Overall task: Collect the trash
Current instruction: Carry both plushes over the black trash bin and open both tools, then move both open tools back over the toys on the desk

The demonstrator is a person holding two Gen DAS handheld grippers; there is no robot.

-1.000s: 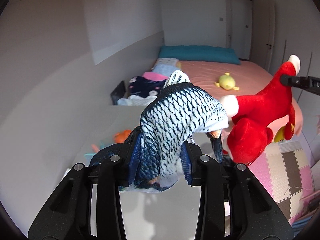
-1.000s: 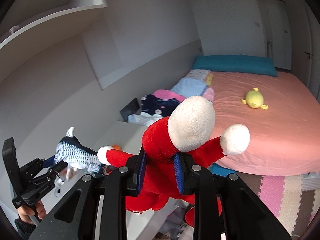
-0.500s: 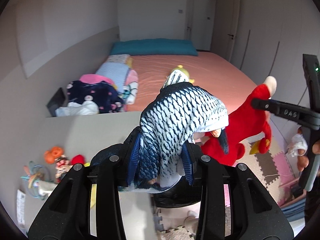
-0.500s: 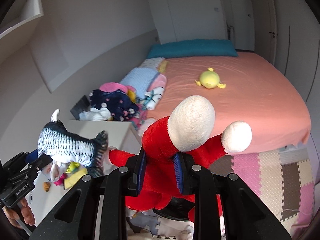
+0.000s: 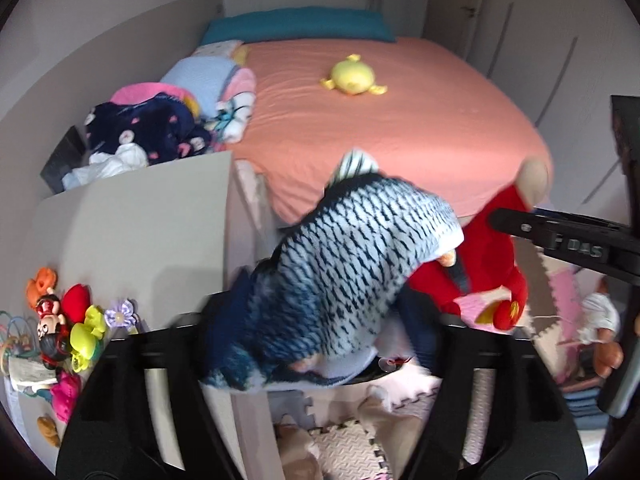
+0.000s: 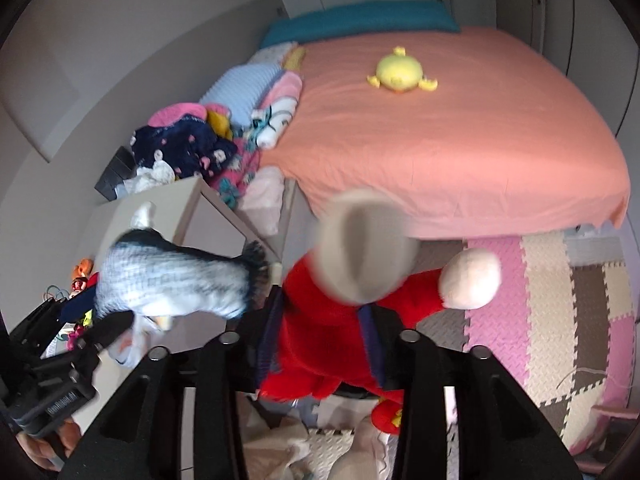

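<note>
Two plush toys: fish (image 5: 352, 256) between spread, opening left jaws; red one (image 6: 324, 332) between opening right jaws.

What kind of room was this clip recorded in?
Most likely a child's bedroom: a bed with a salmon-pink sheet, a yellow plush toy lying on it, and pastel interlocking foam floor mats.

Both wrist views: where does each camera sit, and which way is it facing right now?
Left wrist view: on the left gripper, looking down along its fingers past the fish plush toward the bed; the right gripper crosses at right.
Right wrist view: on the right gripper, facing the red plush; a hand shows lower left.
Shared: both plush toys, bed, yellow plush.
</note>
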